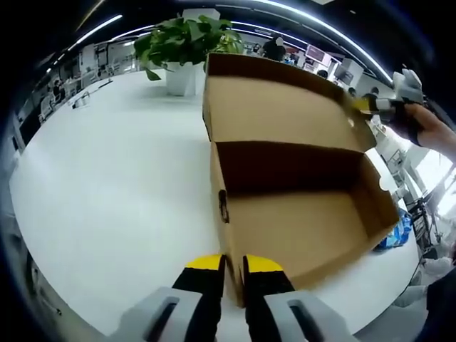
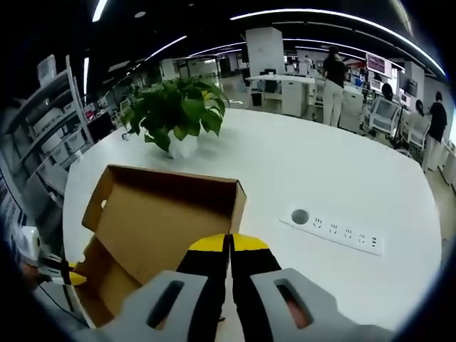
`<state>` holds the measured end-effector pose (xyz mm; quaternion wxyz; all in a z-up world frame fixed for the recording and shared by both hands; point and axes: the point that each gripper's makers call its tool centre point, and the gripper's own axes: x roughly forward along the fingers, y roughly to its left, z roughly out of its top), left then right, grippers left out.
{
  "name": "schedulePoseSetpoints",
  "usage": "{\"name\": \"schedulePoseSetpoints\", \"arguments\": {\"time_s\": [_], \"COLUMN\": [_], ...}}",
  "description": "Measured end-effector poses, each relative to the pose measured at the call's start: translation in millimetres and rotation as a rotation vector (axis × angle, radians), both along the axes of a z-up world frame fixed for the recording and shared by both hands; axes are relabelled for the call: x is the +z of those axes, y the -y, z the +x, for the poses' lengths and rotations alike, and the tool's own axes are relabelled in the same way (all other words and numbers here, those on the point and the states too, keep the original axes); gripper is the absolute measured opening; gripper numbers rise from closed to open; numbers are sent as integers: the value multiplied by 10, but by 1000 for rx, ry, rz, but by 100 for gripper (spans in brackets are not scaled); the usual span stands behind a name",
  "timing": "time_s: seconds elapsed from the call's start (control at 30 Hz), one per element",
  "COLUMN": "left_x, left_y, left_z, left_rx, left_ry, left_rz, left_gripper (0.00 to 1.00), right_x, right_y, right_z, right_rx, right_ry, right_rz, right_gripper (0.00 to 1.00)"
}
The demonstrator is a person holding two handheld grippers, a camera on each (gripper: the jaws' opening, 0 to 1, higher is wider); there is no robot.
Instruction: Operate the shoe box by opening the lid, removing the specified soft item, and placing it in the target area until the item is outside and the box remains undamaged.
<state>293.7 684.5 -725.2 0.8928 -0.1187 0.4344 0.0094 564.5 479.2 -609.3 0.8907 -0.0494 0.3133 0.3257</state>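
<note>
A brown cardboard shoe box lies on the round white table with its lid swung up and back. The inside that I can see is bare cardboard. My left gripper is shut on the box's near front wall at its corner, with the cardboard edge between the yellow-tipped jaws. In the same view my right gripper, held by a person's hand, pinches the lid's far edge. In the right gripper view the right gripper is shut on the lid, and the left gripper is at the lower left by the box.
A potted green plant stands on the table behind the box. A white power strip lies to the right on the table. Something blue sits past the box's far side. People and desks stand beyond the table.
</note>
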Motion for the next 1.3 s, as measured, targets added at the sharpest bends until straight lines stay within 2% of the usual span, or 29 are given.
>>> {"name": "schedulePoseSetpoints", "arguments": {"time_s": [0.07,0.2,0.33,0.37,0.67,0.7,1.3], "left_x": [0,-3,-7,-8,-16,-16,-14], "left_y": [-8,-28,-44,-51,-54,-49,-66], "left_z": [3,6,2,2,41,54,144], "left_rx": [2,8,13,15,38,40,62], "left_ry": [1,-1,-5,-5,-4,-5,-7], "left_rz": [8,26,61,71,111,115,126], "left_gripper": [8,7,5,5,4,3,3], "right_x": [-4,96,123,141,194,216,233], "right_y": [11,36,73,87,234,237,388], "right_z": [63,-46,-71,-156,-318,-386,-676], "right_rx": [12,20,35,35,44,46,50], "right_ry": [14,31,54,59,93,102,138], "right_rz": [-6,0,-15,-15,-19,-22,-27], "right_gripper": [0,0,0,0,0,0,0]}}
